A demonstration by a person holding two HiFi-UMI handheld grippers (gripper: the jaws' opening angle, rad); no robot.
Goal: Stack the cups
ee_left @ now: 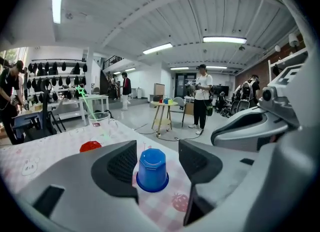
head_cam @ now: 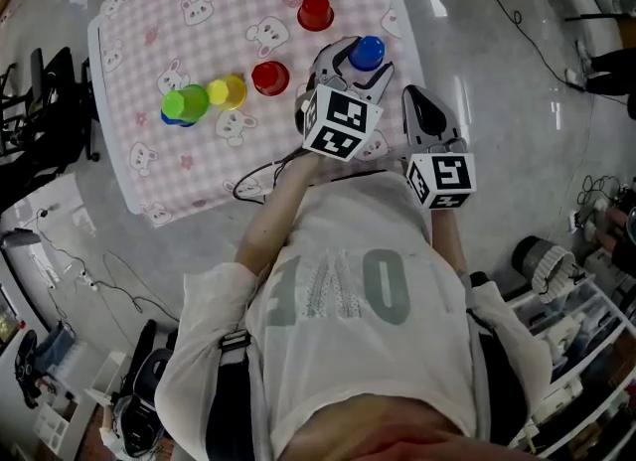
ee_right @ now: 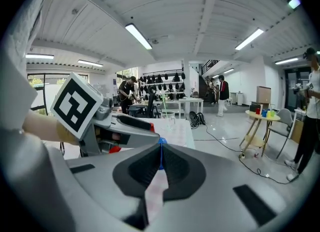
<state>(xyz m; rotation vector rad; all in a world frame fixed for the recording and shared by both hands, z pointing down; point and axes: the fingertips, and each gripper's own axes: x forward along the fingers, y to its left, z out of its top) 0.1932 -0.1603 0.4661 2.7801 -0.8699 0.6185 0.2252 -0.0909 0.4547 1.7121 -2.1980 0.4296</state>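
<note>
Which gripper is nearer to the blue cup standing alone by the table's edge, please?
Left. The left gripper has its open jaws on either side of the blue cup, not touching it; the right gripper, jaws together, sits off to the cup's right.

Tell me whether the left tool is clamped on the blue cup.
No: in the left gripper view the jaws of the left tool stand apart around the upside-down blue cup, with a gap visible on its right.

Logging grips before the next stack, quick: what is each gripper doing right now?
Left tongs: open, blue cup between them, not gripped.
Right tongs: shut, empty.
</note>
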